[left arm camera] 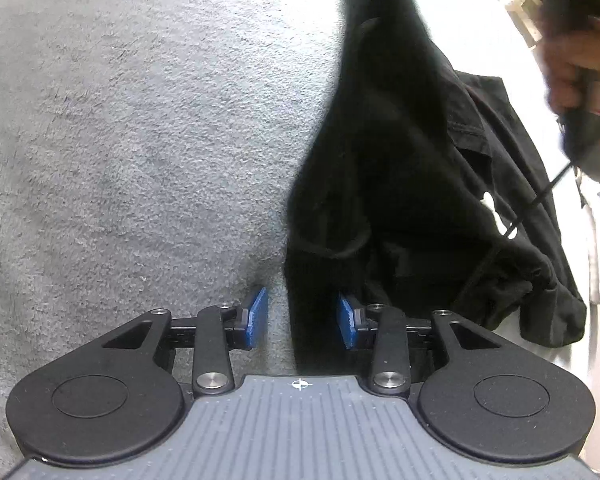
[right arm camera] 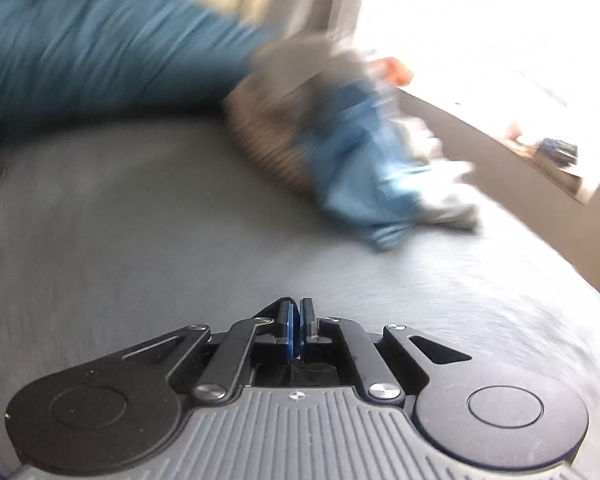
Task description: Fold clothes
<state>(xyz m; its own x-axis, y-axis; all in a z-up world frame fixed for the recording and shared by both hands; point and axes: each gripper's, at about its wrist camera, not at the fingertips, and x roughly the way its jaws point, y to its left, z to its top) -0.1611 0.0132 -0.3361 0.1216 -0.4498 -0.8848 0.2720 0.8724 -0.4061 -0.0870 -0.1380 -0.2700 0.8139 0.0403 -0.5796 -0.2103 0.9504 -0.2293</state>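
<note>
A black garment [left arm camera: 412, 184] lies crumpled on the right part of a grey fleece blanket [left arm camera: 140, 140]. My left gripper [left arm camera: 302, 318] points down at the garment's left edge. Its blue pads [left arm camera: 256, 318] stand apart, with the black edge lying between them; the left pad is clear of the cloth, so it is open. A person's hand [left arm camera: 576, 68], blurred, shows at the upper right. In the right wrist view my right gripper [right arm camera: 297, 320] hangs over the grey blanket [right arm camera: 140, 240], its pads shut together with nothing visible between them.
A blurred heap of clothes, with blue denim [right arm camera: 356, 172] and a brown striped piece [right arm camera: 268, 128], lies at the blanket's far side. A teal cover [right arm camera: 92, 44] rises behind it. A wooden ledge [right arm camera: 500, 152] runs along the right. Pale clothes [left arm camera: 596, 240] lie past the black garment.
</note>
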